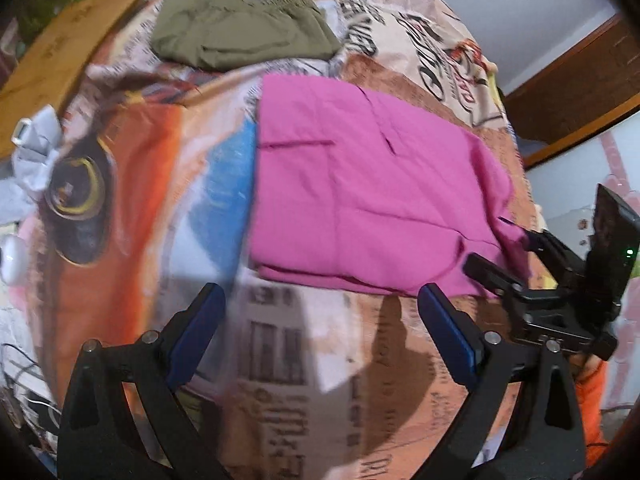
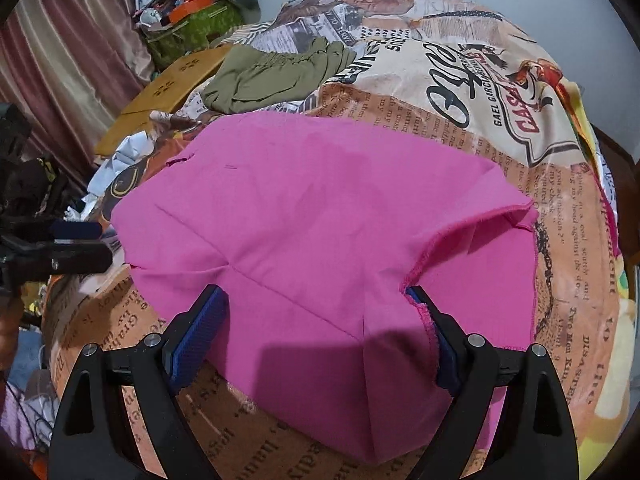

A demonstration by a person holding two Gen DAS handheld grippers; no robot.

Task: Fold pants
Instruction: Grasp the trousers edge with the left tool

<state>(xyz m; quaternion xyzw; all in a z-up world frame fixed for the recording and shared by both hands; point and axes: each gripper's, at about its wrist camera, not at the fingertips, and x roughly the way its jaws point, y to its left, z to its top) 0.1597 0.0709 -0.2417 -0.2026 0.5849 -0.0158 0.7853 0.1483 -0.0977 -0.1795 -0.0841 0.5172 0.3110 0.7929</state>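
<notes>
The pink pants [image 1: 360, 184] lie folded into a flat block on the printed bed sheet [image 1: 280, 360]. My left gripper [image 1: 320, 292] hangs open over bare sheet just in front of the pants' near edge, with nothing between its fingers. My right gripper [image 2: 316, 292] stands wide open over the pink pants [image 2: 312, 220]. The cloth lies between its fingers, and a stitched hem [image 2: 424, 264] drapes over the right finger without being pinched. The left wrist view shows the right gripper [image 1: 504, 248] at the pants' right corner.
Folded olive pants [image 1: 244, 28] lie on the sheet beyond the pink ones. A wooden board [image 2: 168, 88] and a pile of clutter [image 2: 188, 12] sit at the far left by a curtain. Grey cloth [image 1: 36, 156] lies at the bed's left edge.
</notes>
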